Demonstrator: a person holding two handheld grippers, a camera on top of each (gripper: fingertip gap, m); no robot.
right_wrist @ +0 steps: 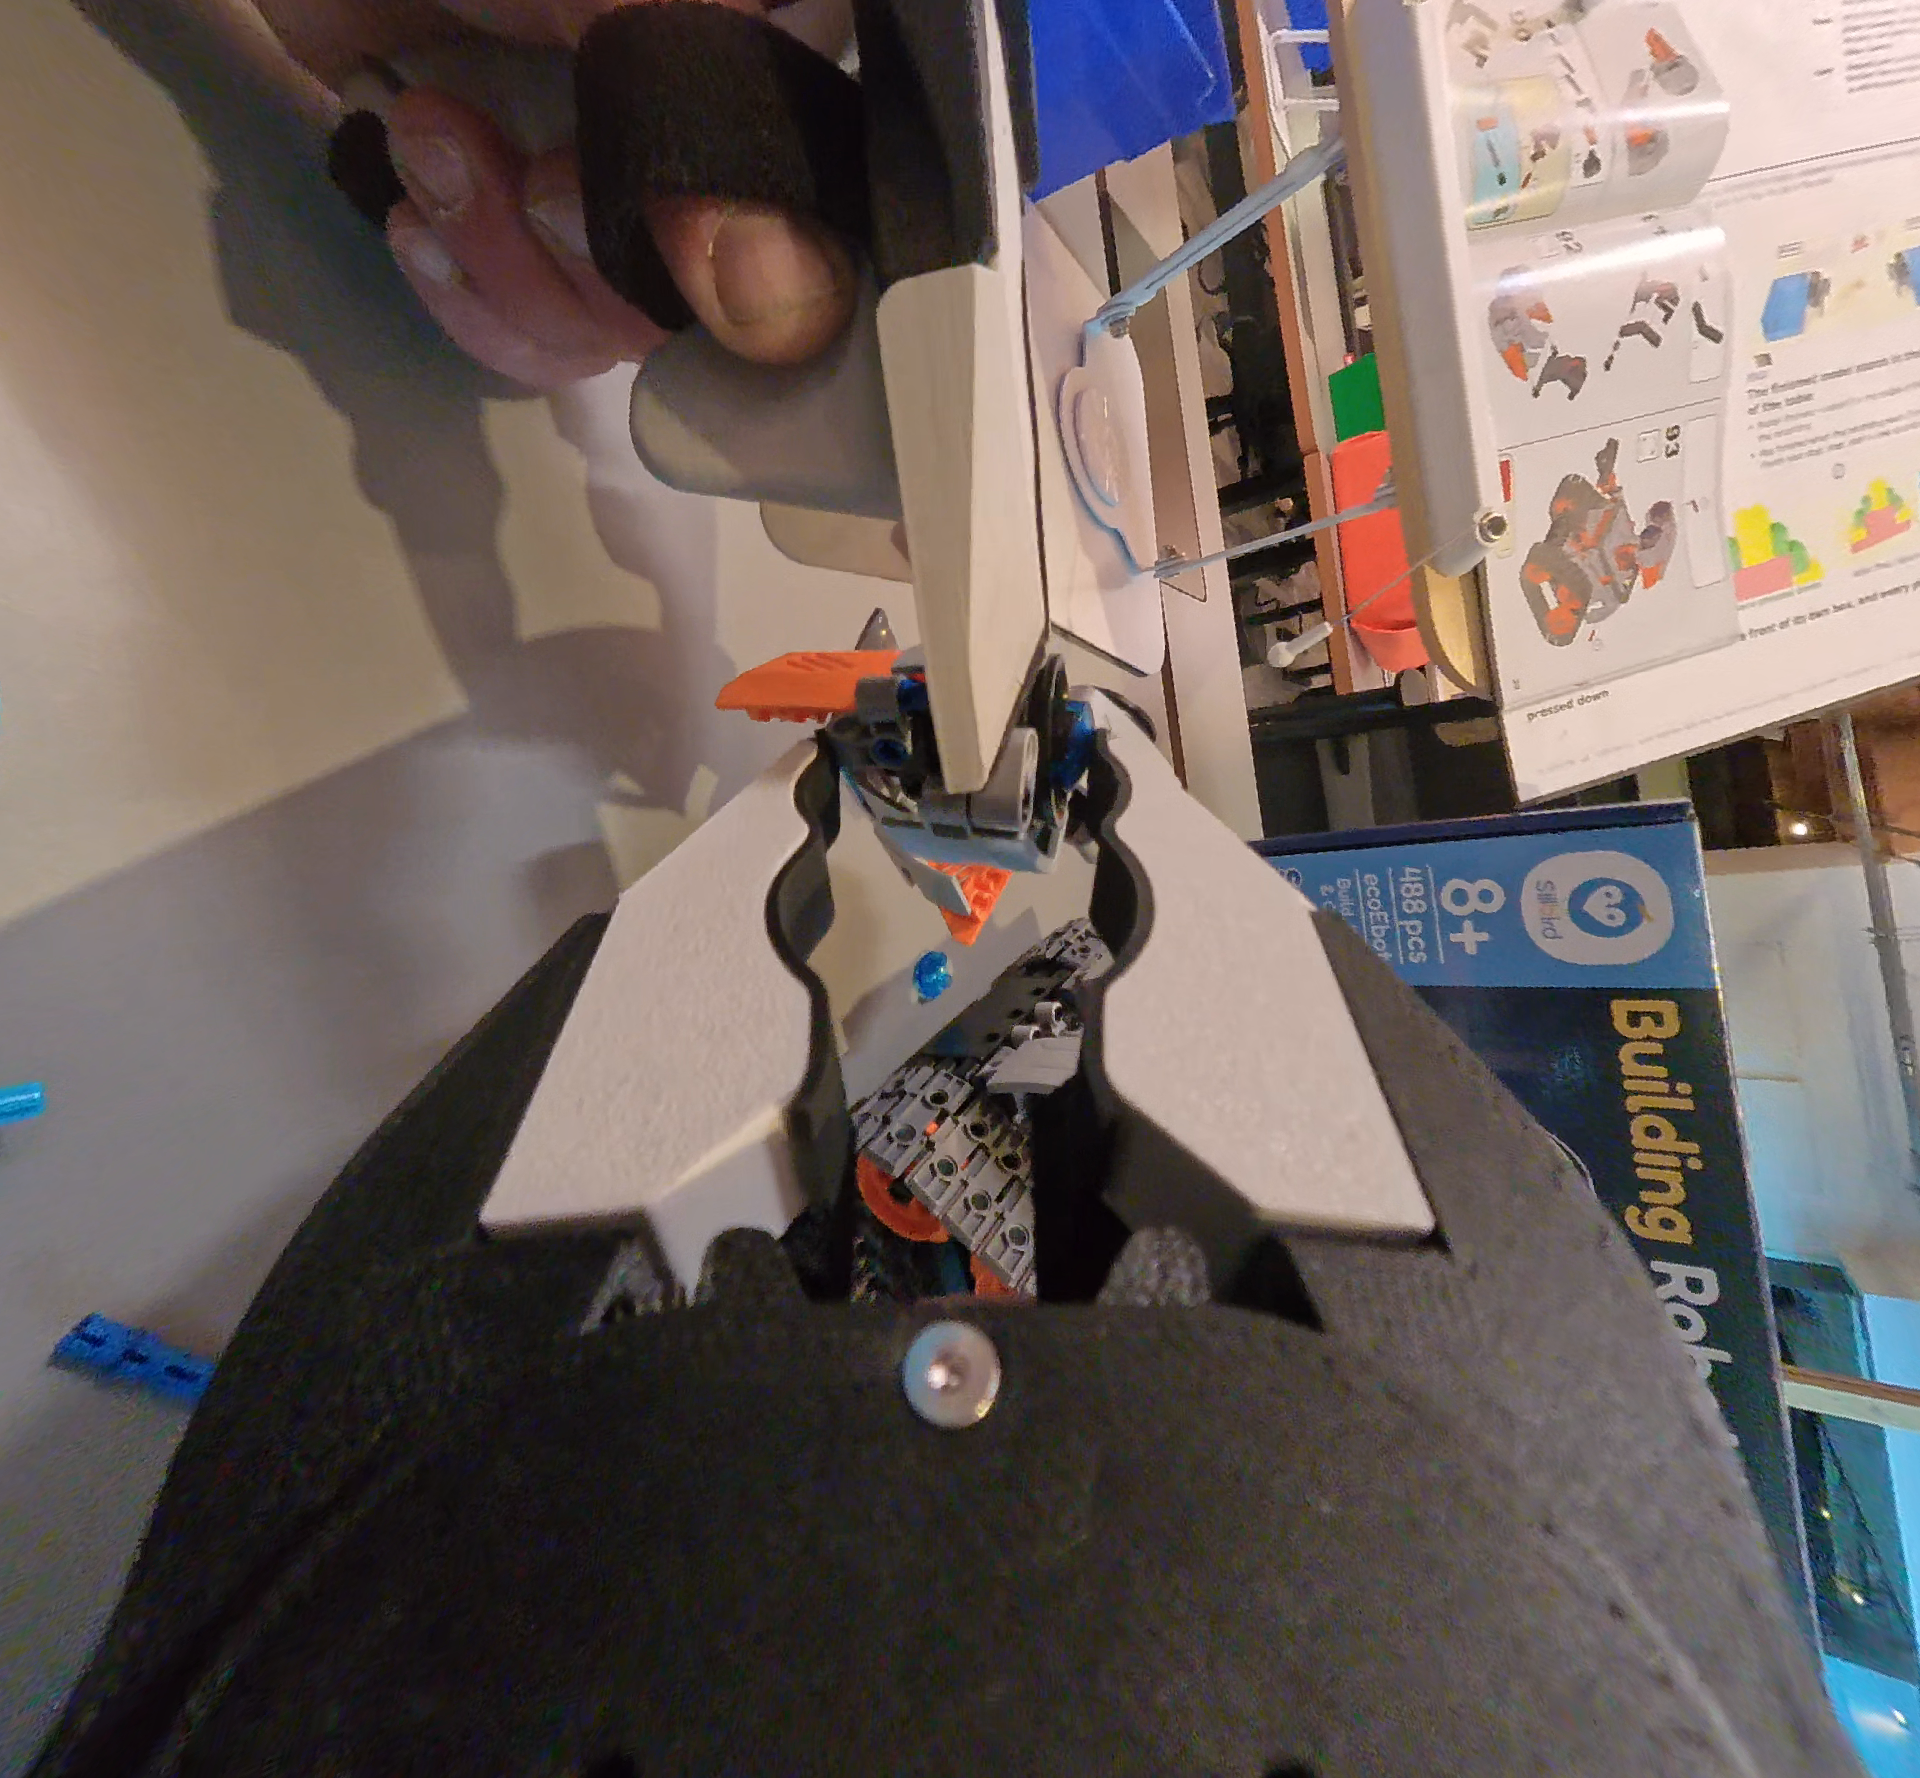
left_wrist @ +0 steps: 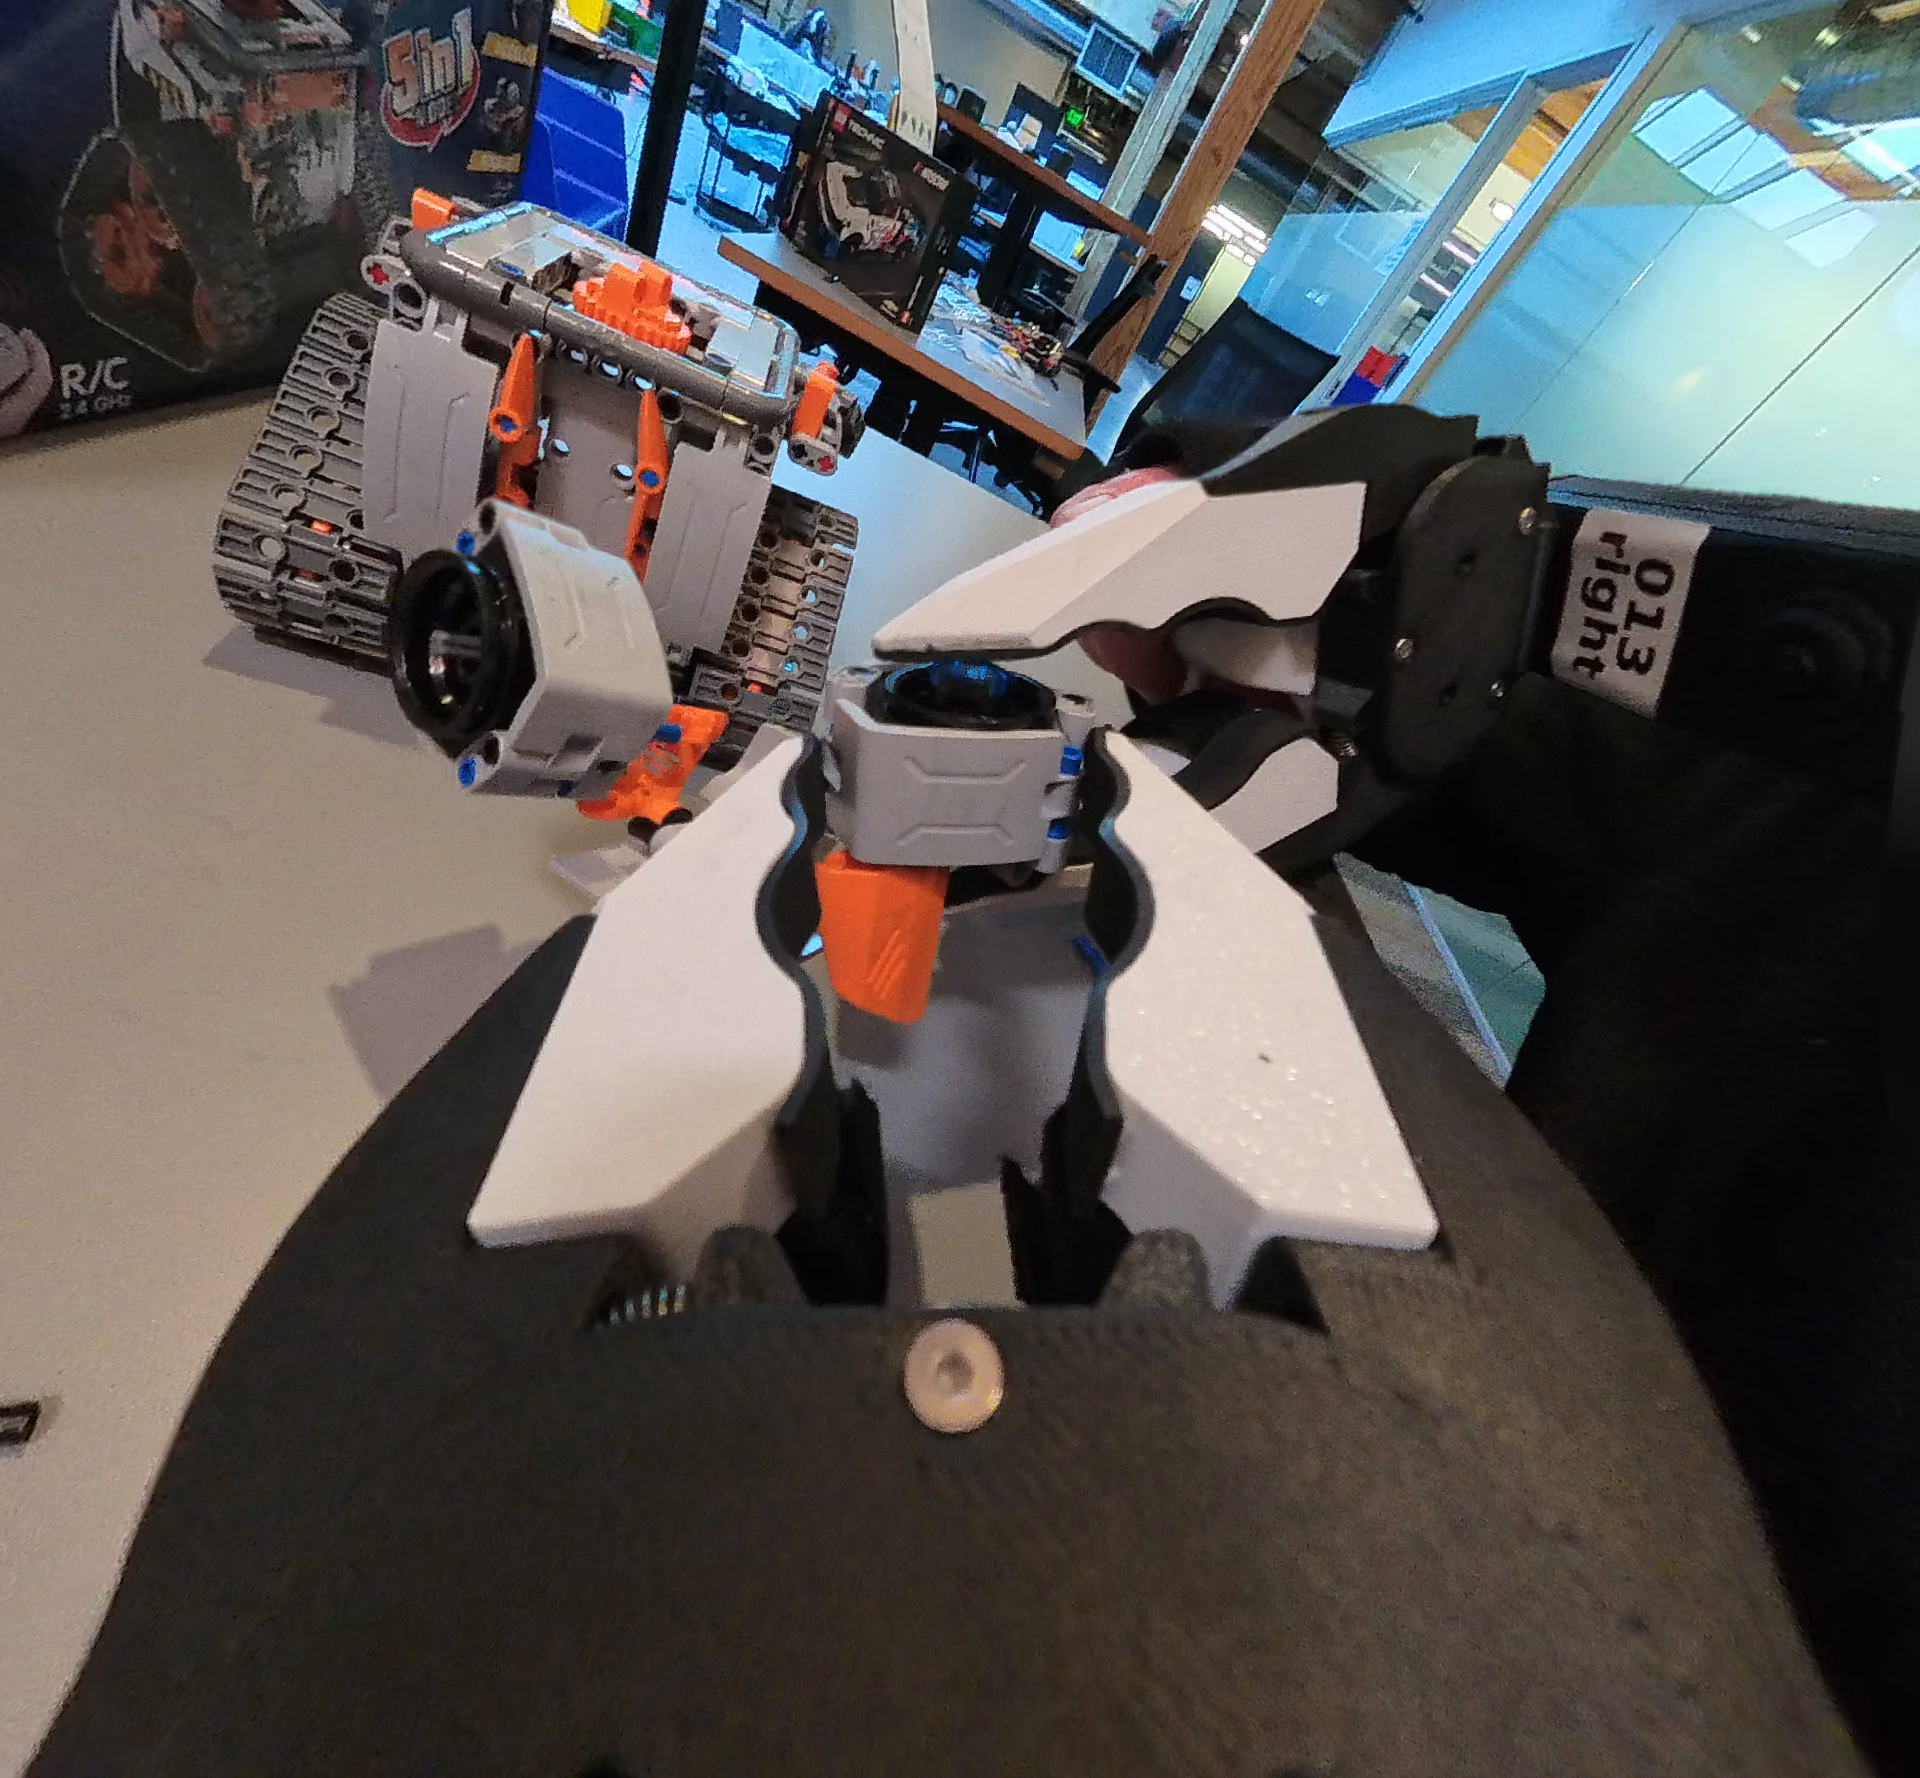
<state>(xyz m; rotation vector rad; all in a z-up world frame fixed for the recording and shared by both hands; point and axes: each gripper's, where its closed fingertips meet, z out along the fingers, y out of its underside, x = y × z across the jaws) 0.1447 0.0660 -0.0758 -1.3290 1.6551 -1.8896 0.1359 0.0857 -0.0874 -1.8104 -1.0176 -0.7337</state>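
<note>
A small grey brick-built module [left_wrist: 951, 793] with a black round lens on top and an orange piece [left_wrist: 883, 939] below sits between the fingertips of my left gripper [left_wrist: 951, 772], which is shut on its sides. My right gripper [left_wrist: 977, 741] comes in from the right, its upper finger [left_wrist: 1091, 565] lying on the lens. In the right wrist view my right gripper [right_wrist: 956, 778] closes on the same module [right_wrist: 987, 824], and a left finger [right_wrist: 966, 533] reaches down onto it. A grey and orange tracked robot model [left_wrist: 582, 440] stands just behind, with a matching lens module [left_wrist: 540, 648].
The kit's dark blue box [left_wrist: 208, 118] stands behind the model and shows in the right wrist view [right_wrist: 1558, 1053]. An instruction booklet [right_wrist: 1714, 326] sits on a stand. Loose blue pieces [right_wrist: 125, 1359] lie on the white table [left_wrist: 156, 897]. A person's hand [right_wrist: 623, 170] holds the left gripper. Left and right tips are no more than a few centimetres apart.
</note>
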